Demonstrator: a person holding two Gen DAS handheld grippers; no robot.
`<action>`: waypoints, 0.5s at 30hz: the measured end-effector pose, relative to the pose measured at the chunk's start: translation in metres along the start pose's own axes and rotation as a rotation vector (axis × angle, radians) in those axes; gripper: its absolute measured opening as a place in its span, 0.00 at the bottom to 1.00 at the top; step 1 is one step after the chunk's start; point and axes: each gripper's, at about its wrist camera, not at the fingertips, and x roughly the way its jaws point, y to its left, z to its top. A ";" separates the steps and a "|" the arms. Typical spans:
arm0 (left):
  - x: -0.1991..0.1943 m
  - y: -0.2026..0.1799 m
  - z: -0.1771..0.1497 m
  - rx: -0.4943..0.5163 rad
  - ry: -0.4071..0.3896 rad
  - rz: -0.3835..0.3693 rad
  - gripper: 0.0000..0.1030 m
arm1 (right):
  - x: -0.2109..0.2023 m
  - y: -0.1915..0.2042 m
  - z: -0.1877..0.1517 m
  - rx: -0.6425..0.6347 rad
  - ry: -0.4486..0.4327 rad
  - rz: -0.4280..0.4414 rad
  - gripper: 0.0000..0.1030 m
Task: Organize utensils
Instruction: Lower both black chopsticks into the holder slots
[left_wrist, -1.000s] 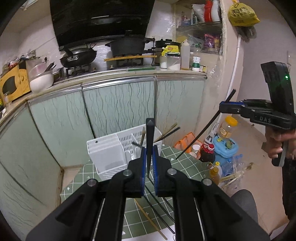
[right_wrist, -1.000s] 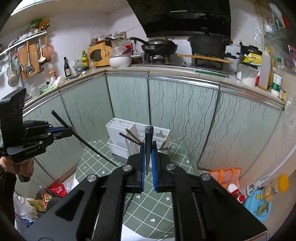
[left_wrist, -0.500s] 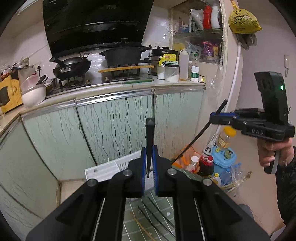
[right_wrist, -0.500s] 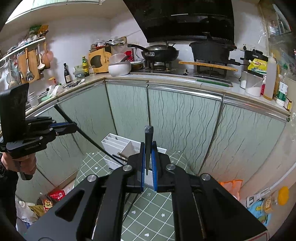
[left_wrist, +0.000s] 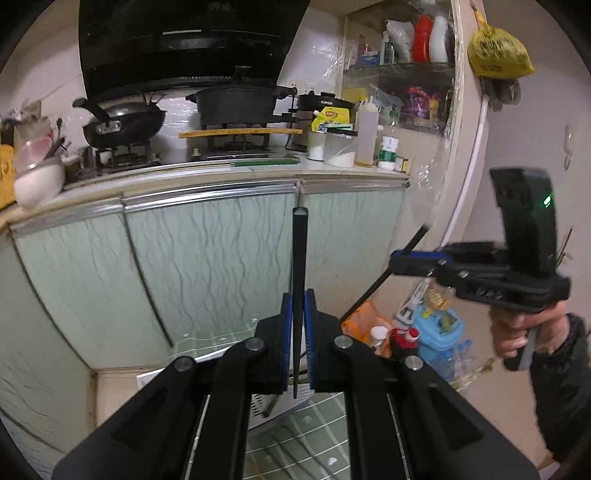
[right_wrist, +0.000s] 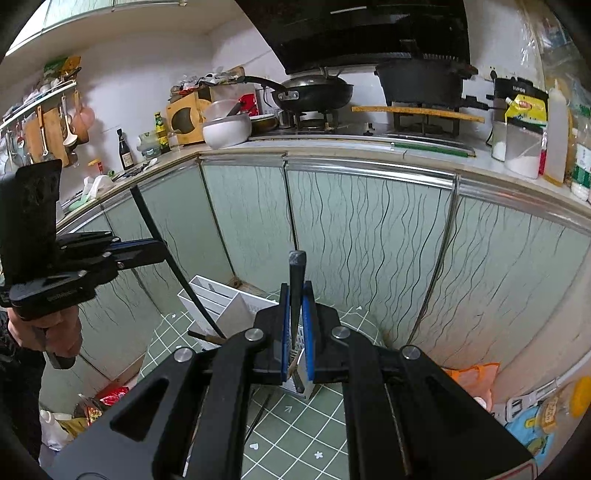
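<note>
Each tool is closed tight on one black chopstick. The left tool (left_wrist: 297, 347) pinches the left chopstick (left_wrist: 298, 280) between its blue pads, and the stick stands up out of the tool. The right tool (right_wrist: 297, 328) holds the right chopstick (right_wrist: 296, 291) the same way. Both sticks are up in the air, above the white utensil holder (right_wrist: 225, 306) that sits on the green checked tabletop (right_wrist: 295, 424), just in front of the pale green cupboard doors (right_wrist: 369, 240).

I think these sticks are very light and stiff. They do not bend in the tools. They look smooth, so they may slip or swing round if the pinch is loose. They are thin, so the pads have only a little to press on. I think the best place to hold one is near its thick end, with plenty of stick hanging free to go into a slot. A hold near the thin tip would be wobbly.

Each stick is long, thin and black, with a square flat top end, and it gets thinner toward the other end. The holder is white plastic with a few tall slots and small holes in one side. Some other sticks already poke out of it. More long thin sticks lie on the tabletop beside it.
</note>
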 end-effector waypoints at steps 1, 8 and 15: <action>0.001 0.000 0.001 -0.001 -0.004 -0.008 0.07 | 0.002 -0.002 0.000 0.003 0.002 0.000 0.06; 0.004 -0.002 0.006 0.022 -0.041 0.023 0.07 | 0.010 -0.008 -0.004 0.015 0.005 0.005 0.06; 0.018 0.004 0.007 0.025 -0.053 0.067 0.07 | 0.019 -0.007 -0.006 0.016 0.009 0.013 0.06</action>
